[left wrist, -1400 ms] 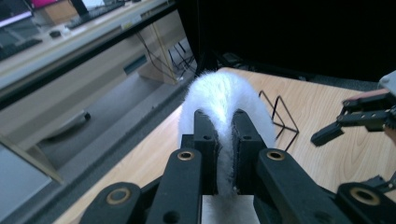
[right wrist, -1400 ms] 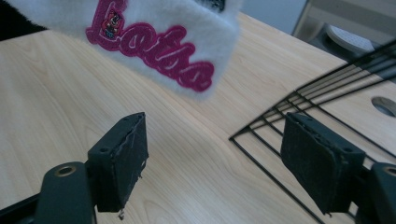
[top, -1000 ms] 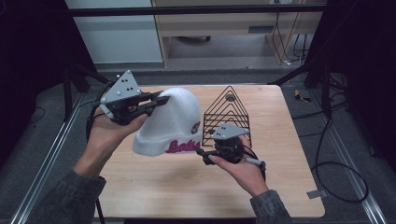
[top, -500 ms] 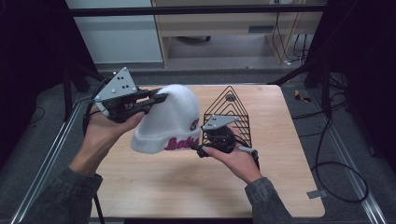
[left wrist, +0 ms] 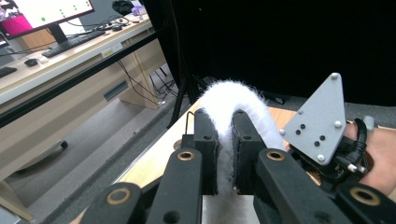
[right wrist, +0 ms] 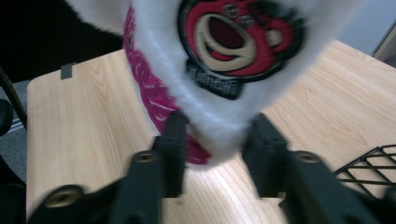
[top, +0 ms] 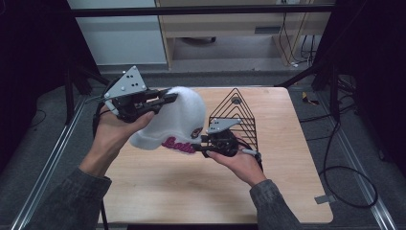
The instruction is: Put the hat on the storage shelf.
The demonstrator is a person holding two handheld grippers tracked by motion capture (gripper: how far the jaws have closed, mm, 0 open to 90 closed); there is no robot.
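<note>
At the left of the high view, the left gripper [top: 165,98] is held above the table's [top: 158,191] left edge, its jaws nearly closed on the top fold of a white fluffy hat [top: 179,120]; in the left gripper view the fleece [left wrist: 233,107] is pinched between the two black jaws. The hat hangs over the centre of the wooden table, pink lettering along its lower edge. To its right, the right gripper [top: 203,142] meets the hat's lower rim; in the blurred right gripper view its jaws stand apart on either side of the hat's edge [right wrist: 212,135], seemingly not yet clamped. A black wire rack [top: 237,112] stands just right of centre, behind that gripper.
</note>
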